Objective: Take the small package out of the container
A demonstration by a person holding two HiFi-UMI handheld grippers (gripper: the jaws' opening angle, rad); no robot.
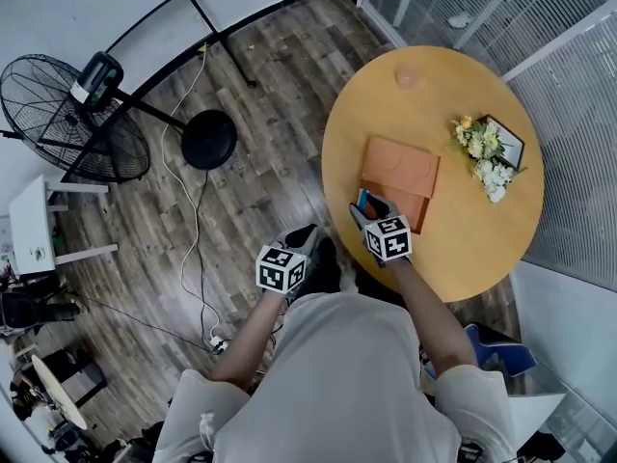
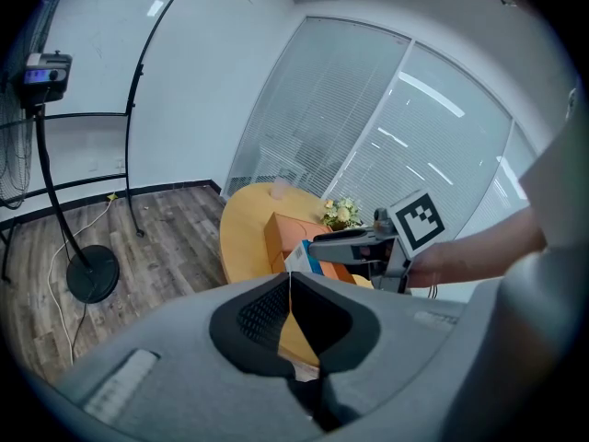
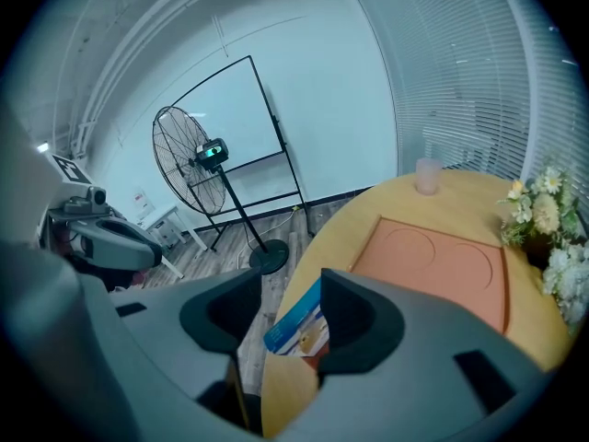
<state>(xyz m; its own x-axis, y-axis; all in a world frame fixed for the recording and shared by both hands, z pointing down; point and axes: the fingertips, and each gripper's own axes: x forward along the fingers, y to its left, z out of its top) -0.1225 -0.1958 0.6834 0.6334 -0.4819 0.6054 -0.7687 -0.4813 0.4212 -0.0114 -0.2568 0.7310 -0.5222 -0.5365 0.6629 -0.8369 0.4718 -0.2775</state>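
My right gripper [image 1: 369, 208] pinches the small package [image 3: 296, 325] between its jaws, at the 8 o'clock corner of the orange container [image 1: 400, 167] on the round table [image 1: 453, 85]. My left gripper [image 2: 291, 288] is squeezed closed, holding nothing.

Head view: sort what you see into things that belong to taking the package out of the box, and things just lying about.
Belong to the job:
package, gripped by the right gripper
box

Just lying about:
flowers
cup
fan
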